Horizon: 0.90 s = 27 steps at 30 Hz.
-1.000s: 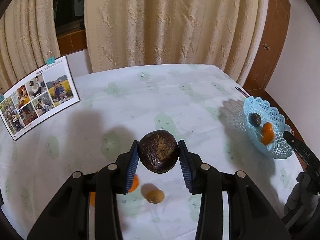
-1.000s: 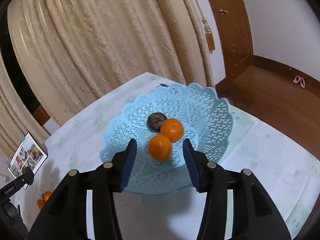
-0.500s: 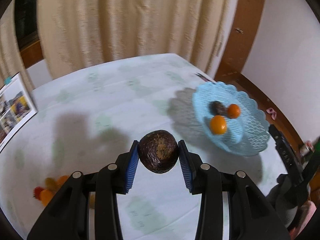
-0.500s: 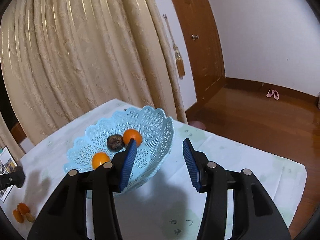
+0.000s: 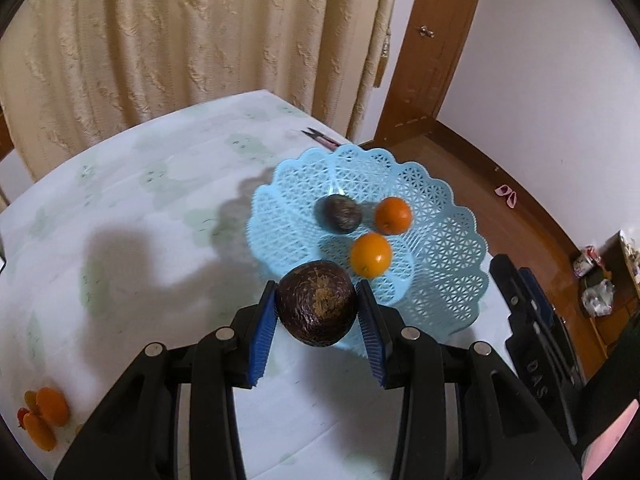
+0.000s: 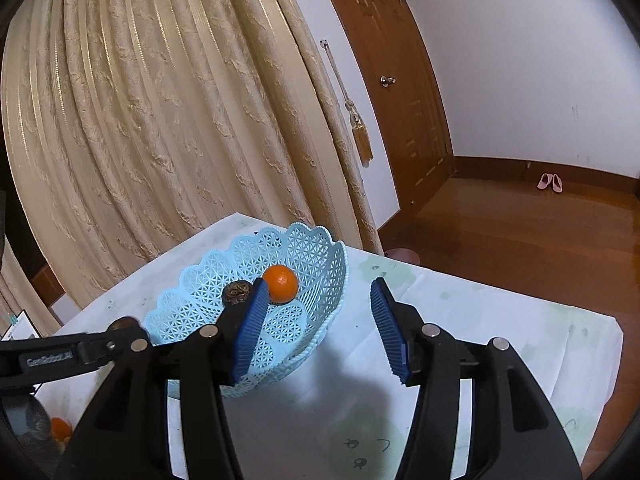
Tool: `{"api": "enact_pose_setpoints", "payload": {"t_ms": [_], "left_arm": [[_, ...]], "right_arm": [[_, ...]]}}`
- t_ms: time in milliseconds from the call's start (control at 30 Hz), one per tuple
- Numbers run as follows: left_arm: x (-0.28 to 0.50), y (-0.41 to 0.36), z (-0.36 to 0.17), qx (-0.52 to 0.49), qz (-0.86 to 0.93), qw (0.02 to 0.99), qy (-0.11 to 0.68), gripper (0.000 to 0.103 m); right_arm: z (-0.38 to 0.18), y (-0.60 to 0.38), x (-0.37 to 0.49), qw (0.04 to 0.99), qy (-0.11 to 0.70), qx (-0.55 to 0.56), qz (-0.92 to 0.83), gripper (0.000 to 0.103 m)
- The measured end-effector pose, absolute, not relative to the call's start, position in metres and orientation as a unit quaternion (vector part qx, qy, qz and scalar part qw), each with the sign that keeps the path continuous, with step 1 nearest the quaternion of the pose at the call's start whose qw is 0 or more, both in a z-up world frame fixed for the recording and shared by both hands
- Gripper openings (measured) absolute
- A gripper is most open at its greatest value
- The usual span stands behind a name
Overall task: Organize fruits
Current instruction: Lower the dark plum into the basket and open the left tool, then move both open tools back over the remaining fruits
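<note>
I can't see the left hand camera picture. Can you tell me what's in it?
The left tongs hold a dark brown wrinkly fruit over the near edge of a light blue lacy basket. Inside the basket are two oranges and another dark fruit. More small orange fruits sit far left on the white tablecloth.

The right tongs (image 5: 536, 344) seemingly read "DAS".
</note>
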State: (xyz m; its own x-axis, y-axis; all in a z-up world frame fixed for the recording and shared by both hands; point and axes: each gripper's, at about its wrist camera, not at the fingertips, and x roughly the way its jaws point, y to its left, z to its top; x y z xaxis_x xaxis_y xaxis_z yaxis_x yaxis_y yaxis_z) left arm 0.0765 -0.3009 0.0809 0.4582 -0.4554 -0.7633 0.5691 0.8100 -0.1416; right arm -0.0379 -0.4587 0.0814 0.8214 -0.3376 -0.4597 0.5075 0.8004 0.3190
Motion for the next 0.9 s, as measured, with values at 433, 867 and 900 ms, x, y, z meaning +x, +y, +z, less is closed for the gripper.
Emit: {"api": "enact_pose_setpoints", "payload": {"t_ms": [433,867,900], "left_arm": [[0.076,-0.27,0.101,0.05,-0.271,0.885,0.376,0.092],[0.063,-0.181,0.12,0.066,-0.216,0.911,0.344,0.092],[0.062,-0.169,0.123,0.067,-0.207,0.915,0.341,0.092]], "right_arm": [[0.083,-0.46,-0.046,0.927,0.177,0.231,-0.235,0.069],[0.084,-0.458,-0.05,0.928,0.17,0.225,-0.242,0.074],[0.085,-0.457,-0.05,0.928,0.171,0.223,-0.243,0.074]]}}
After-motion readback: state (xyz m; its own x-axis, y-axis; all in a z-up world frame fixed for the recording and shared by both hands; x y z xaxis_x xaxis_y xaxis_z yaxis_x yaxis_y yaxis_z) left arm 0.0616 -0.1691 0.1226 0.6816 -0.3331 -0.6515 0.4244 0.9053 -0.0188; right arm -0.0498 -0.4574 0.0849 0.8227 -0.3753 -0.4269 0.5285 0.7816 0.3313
